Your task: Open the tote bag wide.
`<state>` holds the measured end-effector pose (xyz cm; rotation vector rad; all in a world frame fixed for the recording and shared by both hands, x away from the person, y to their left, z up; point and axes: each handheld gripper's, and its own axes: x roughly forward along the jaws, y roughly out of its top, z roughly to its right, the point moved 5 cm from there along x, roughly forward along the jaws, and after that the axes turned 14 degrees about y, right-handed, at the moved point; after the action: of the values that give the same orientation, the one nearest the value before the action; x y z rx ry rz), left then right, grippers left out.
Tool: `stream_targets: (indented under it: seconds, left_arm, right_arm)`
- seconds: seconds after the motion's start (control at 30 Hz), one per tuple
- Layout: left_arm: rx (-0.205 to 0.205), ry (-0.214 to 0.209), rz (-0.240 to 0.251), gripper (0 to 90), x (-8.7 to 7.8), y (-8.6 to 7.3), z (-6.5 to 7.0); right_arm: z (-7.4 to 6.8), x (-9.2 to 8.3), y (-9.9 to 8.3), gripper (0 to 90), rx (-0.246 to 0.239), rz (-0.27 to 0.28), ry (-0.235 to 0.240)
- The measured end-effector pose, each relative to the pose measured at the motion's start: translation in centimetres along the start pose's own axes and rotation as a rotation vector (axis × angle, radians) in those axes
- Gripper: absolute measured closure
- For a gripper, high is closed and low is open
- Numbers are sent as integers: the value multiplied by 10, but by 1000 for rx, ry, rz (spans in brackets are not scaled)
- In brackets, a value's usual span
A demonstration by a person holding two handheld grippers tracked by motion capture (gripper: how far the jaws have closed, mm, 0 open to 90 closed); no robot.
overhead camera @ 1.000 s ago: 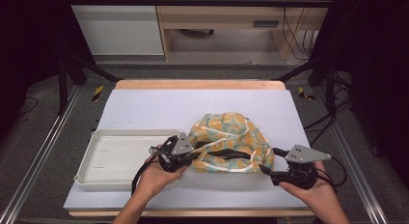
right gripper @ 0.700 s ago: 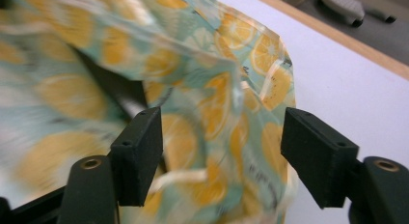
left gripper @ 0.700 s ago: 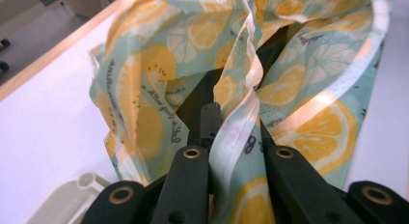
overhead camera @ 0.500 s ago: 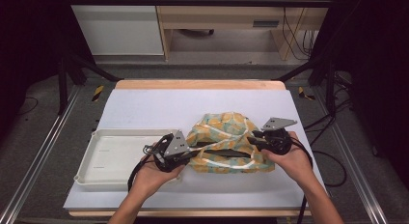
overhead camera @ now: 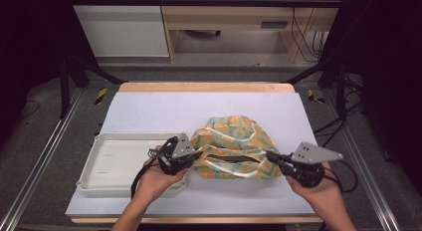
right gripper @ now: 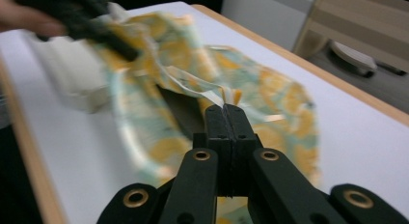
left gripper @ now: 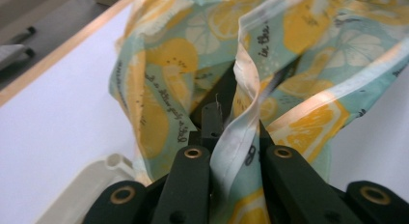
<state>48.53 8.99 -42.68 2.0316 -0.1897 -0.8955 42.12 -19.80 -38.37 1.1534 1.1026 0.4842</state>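
The lemon-print cloth point(overhead camera: 234, 149) lies bunched mid-table between both hands, the left gripper point(overhead camera: 195, 155) clamped on its left hem beside the tray point(overhead camera: 99, 164), the right gripper point(overhead camera: 272, 156) just pinched shut on the right hem, its opening stretched crosswise.

One bag point(overhead camera: 234, 149), one tray point(overhead camera: 107, 164), two claws

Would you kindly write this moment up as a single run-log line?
left gripper: shut on cloth bag strap | right gripper: jaws just closed on bag's pale edge | bag: on white mat, beside tray
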Motion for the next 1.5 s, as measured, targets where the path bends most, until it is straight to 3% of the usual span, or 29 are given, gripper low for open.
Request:
stream_targets:
  seconds: [0.07,0.2,0.33,0.5,0.63,0.67,0.9,1.0,1.07,1.17,1.33,1.4,1.5]
  left_arm:
    - [-7,27,5,849,1,0,-3]
    - [-55,67,50,867,-1,3,-9]
    - [-110,71,115,873,-10,9,-14]
    - [-108,24,125,882,-13,10,-11]
    - [-92,2,130,884,-14,10,-9]
    - [-74,-11,127,885,-15,9,-6]
    - [-10,-32,107,884,-16,5,1]
    - [-10,-44,106,884,-16,4,3]
    - [-15,-74,108,883,-17,3,4]
    - [20,-86,103,881,-19,1,4]
    - [32,-100,113,881,-24,1,4]
    - [34,-105,116,881,-26,0,3]
    - [22,-99,132,881,-32,2,0]
  right_arm:
    - [-15,3,-9,900,6,1,30]
    - [-39,21,-36,900,4,-88,94]
    - [-38,40,-59,900,43,-149,118]
    - [-26,57,-75,900,76,-192,103]
    - [-26,53,-73,861,66,-170,99]
    - [-27,46,-69,762,62,-152,81]
    - [-26,20,-48,547,36,-94,48]
    - [-26,13,-38,515,32,-66,48]
    - [-19,10,-21,479,4,-58,37]
    - [-2,17,-5,489,-29,-88,45]
    - [33,56,-3,490,-16,-167,144]
    - [39,71,-8,460,-12,-207,189]
    - [37,84,-18,408,-4,-259,261]
